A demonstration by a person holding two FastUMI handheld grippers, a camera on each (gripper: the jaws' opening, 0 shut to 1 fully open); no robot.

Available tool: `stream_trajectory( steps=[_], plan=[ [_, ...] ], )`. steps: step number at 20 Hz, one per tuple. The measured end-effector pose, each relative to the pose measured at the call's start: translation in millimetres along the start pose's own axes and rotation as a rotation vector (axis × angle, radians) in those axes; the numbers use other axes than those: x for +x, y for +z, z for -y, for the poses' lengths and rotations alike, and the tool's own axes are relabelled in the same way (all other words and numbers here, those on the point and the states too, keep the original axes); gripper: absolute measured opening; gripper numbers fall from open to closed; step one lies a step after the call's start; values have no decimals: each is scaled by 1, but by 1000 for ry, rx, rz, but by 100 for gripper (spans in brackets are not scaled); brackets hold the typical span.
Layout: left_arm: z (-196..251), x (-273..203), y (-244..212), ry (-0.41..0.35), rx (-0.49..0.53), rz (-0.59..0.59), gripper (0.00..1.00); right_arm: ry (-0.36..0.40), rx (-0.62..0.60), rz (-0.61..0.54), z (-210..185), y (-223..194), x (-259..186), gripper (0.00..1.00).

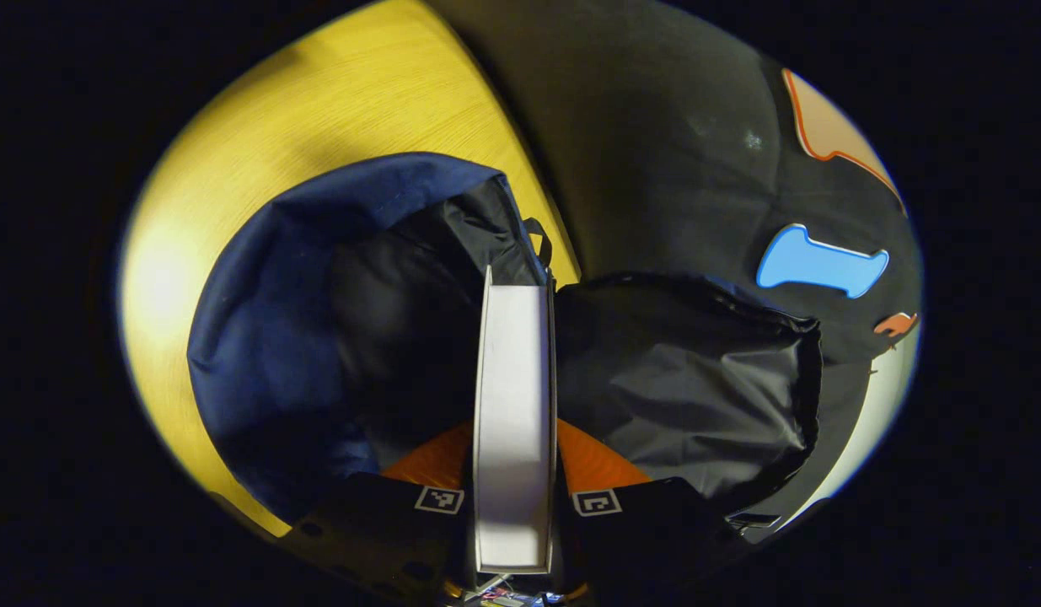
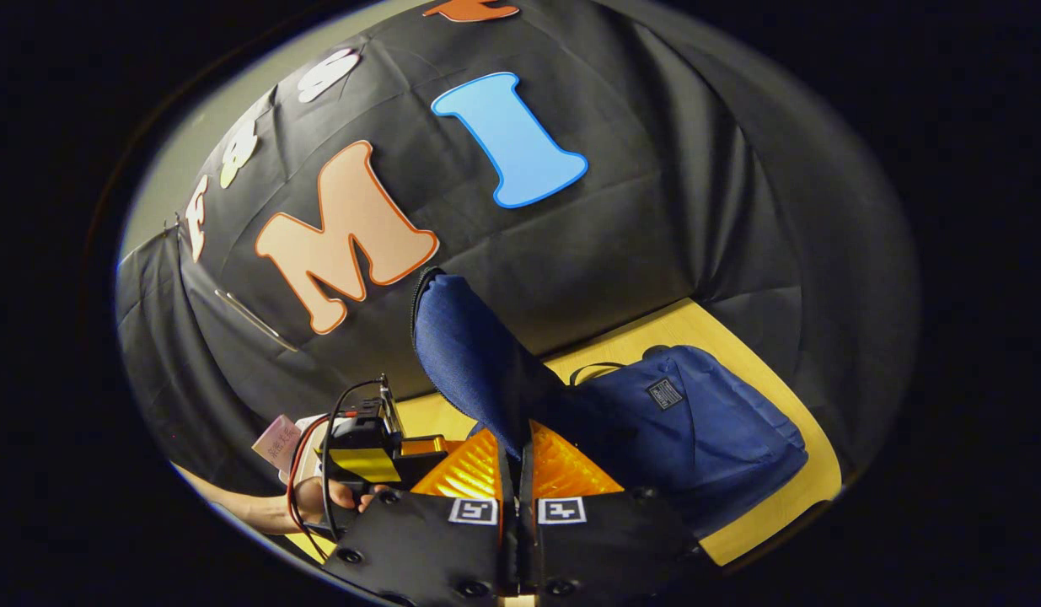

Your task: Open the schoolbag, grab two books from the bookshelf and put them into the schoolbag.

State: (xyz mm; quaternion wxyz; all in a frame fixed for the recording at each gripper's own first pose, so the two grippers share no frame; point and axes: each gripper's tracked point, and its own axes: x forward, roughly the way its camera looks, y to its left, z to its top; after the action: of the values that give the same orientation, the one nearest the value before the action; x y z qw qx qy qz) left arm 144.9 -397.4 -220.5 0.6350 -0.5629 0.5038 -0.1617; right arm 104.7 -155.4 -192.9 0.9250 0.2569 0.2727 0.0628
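1. In the left gripper view, the left gripper [image 1: 514, 472] has its two fingers pressed on either side of a white book [image 1: 513, 421], held edge-on and pointing away from the camera.
2. The book's far end reaches into the open mouth of the blue bag [image 1: 267, 337], whose dark lining [image 1: 680, 379] shows to the left and right of the book.
3. The bag lies on a yellow wooden table [image 1: 318, 110]; the booth's black wall is beyond it on the right.
4. In the right gripper view, the right gripper [image 2: 517, 480] has its fingers nearly together, pinching a fold of the bag's blue flap [image 2: 469, 354], which stands up from between them.
5. The rest of the bag [image 2: 697, 430] rests on the table [image 2: 764, 523] to the right of the flap, with a small patch on its front.
6. At the lower left of that view, a hand [image 2: 335, 497] holds the other gripper, its fingers hidden, with something pinkish just left of it that I cannot tell.
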Motion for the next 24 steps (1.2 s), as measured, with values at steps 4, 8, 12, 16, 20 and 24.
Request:
stream_trajectory(
  steps=[4,8,12,16,20,24],
  plan=[
    [-40,-3,-1,162,16,-9,46,-4,13,2,1,0,0,4],
    [-65,-11,4,302,175,-10,76,-9,13,-2,2,-2,1,5],
    [-69,-31,20,425,504,15,83,-16,5,-12,3,-5,2,4],
    [-47,-51,35,446,749,54,84,-22,1,-14,3,-5,3,4],
    [-15,-82,56,447,949,137,86,-26,5,-16,2,-7,3,5],
    [18,-125,84,464,1148,248,95,-35,4,-18,1,-8,6,4]
  ],
)
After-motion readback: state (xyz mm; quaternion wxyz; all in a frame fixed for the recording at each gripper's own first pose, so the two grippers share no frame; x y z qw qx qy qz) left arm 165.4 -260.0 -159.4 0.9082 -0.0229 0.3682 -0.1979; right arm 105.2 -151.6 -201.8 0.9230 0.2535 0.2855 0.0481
